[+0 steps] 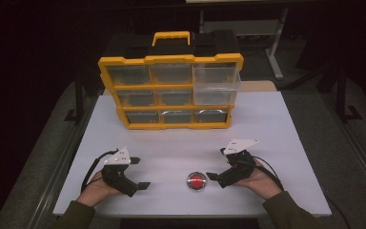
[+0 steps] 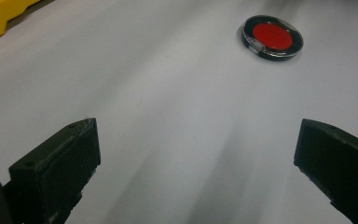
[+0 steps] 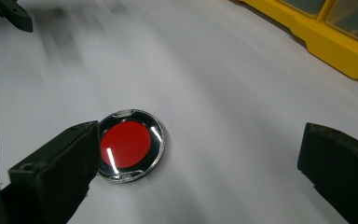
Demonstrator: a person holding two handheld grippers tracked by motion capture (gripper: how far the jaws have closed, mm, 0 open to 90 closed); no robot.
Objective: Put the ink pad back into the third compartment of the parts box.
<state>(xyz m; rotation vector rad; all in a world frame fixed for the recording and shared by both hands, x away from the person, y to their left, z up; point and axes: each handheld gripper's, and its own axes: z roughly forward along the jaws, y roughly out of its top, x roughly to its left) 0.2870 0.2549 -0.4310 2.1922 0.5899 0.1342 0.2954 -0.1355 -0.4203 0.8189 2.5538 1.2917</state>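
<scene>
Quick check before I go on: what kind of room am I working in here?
Likely a lab or workshop test bench, dimly lit. A plain white table carries a yellow parts organizer with clear drawers and a round red compact, and metal frame legs stand behind it.

The worktop point(image 1: 276, 124) looks smooth, matt white. The round compact point(image 3: 128, 145) has a glossy clear plastic lid catching glints over red. The organiser point(image 1: 170, 90) is yellow plastic with translucent drawers. Both grippers' fingers point(image 2: 60, 161) look matt black plastic.

High overhead view facing forward; two low, close tool views sharing the red compact point(image 1: 197, 182).
</scene>
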